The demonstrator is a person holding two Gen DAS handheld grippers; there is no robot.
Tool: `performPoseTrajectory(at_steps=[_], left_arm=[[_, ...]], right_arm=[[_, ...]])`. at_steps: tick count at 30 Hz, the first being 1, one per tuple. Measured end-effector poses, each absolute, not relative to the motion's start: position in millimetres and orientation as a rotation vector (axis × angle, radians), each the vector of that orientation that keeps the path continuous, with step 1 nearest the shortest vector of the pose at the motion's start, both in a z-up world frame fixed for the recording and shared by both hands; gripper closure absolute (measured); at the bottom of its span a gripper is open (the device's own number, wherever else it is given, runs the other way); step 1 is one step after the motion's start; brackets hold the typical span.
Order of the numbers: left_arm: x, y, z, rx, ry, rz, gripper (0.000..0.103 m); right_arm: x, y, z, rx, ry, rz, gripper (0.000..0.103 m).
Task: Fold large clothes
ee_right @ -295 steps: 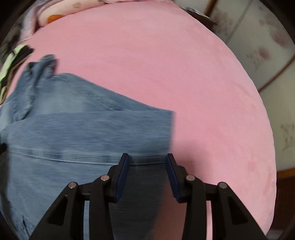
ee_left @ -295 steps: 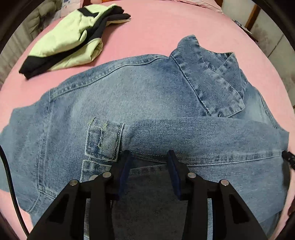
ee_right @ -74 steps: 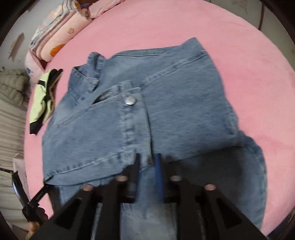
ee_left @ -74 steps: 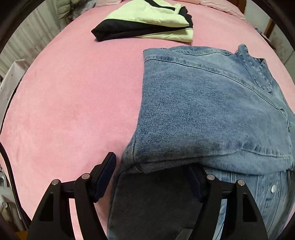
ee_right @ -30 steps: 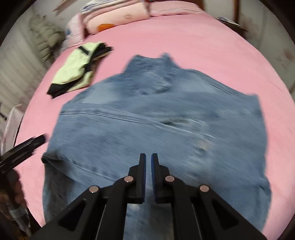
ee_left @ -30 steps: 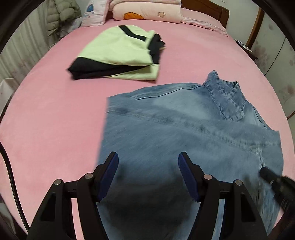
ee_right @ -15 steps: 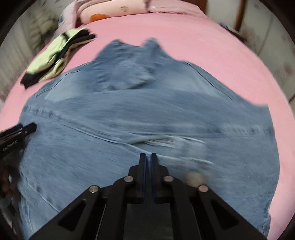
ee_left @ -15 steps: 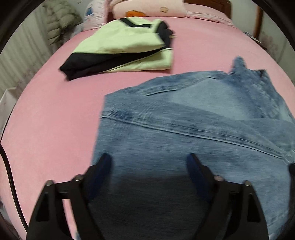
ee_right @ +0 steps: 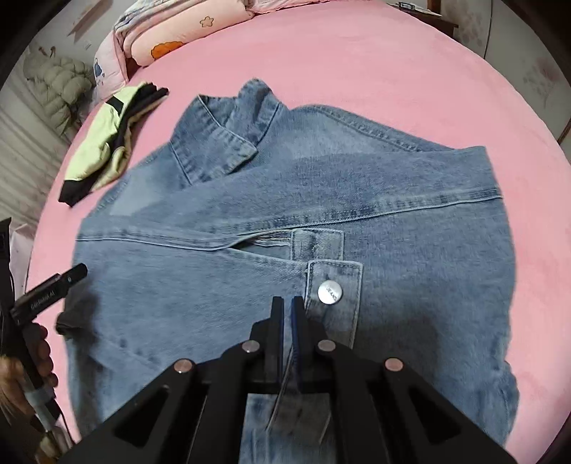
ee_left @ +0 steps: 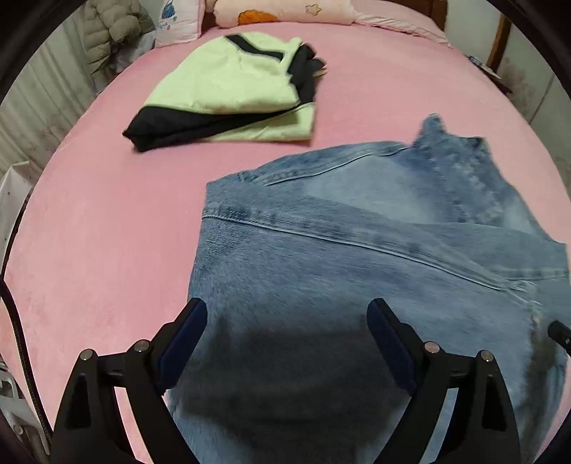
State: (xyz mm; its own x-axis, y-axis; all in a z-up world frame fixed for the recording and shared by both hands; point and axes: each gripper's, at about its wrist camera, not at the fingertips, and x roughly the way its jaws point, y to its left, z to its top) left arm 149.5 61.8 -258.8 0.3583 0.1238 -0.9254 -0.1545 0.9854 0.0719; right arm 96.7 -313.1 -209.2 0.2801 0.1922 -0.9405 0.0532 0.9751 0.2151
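One denim jacket (ee_right: 285, 200), collar (ee_right: 221, 142) apparently toward pillows (ee_right: 167, 32).

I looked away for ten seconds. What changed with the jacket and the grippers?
Both sleeves of the denim jacket got folded across it. The left gripper has opened wider; the right gripper has shut on jacket fabric. The green garment stayed folded on the bed.

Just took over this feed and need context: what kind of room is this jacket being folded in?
Most likely a bedroom: the denim jacket lies on a bed with a pink sheet, and pillows sit at its head.
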Motion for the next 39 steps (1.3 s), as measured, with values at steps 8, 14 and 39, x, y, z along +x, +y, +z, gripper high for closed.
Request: performPoseTrajectory(at_steps=[8,14,39], left_arm=[[115,24,-189,-0.006,1.142,0.139,0.013],[96,13,-143,-0.125,1.098,0.115,0.013],[-20,18,-62,-0.194,1.032,0.106,0.014]], right_arm=[[91,-326,-141,0.200,1.237,0.108,0.080],[88,-338,-95,0.198,1.170,0.111,0.077],[7,-355,-45,0.177,1.015,0.215,0.076]])
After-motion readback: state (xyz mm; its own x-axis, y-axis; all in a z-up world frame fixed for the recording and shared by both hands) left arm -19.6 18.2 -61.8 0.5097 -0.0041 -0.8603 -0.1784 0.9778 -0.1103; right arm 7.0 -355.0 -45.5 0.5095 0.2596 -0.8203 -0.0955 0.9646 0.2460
